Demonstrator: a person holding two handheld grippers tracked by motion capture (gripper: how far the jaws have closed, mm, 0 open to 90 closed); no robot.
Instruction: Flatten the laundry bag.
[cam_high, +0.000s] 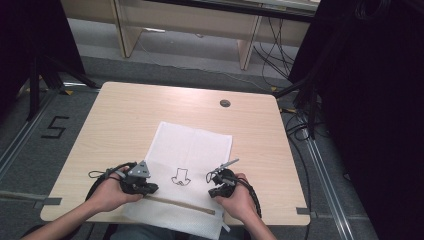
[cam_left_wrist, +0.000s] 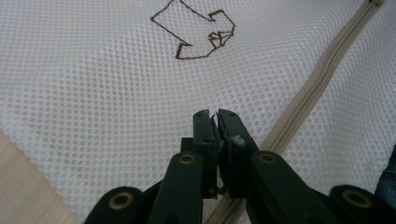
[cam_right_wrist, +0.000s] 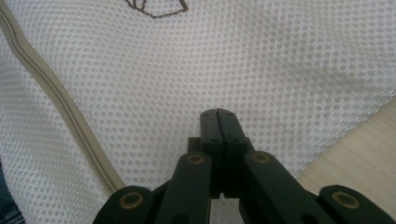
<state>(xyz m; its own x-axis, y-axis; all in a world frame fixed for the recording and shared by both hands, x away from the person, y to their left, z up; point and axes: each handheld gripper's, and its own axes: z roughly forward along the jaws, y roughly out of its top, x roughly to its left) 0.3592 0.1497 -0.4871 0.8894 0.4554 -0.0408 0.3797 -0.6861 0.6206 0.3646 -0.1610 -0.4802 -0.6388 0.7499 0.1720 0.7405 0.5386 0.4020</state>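
A white mesh laundry bag lay flat in the lower middle of the high view, on the wooden surface, its near end hanging over the bottom edge toward the person. A beige zipper ran across that near end, and a small brown printed outline sat in the mesh just above it.

The left hand-held gripper rested at the bag's lower left, by the left end of the zipper. In the left gripper view its jaws stood closed with a little white mesh caught between the tips, so it appeared to have pinched the bag just beside the zipper.

The right hand-held gripper sat at the bag's lower right edge. In the right gripper view its jaws were pressed fully together over the mesh, the zipper running off to the left of that frame and bare surface showing at the lower right. Whether any fabric was really trapped between those tips could not be told; none showed.

The step in hand looked like taking hold of the bag's near end with both hands, probably to lift, fold or open it. The next move would call for checking that the right side had truly caught the mesh, then raising both hands evenly so the thin fabric did not slip out or bunch.
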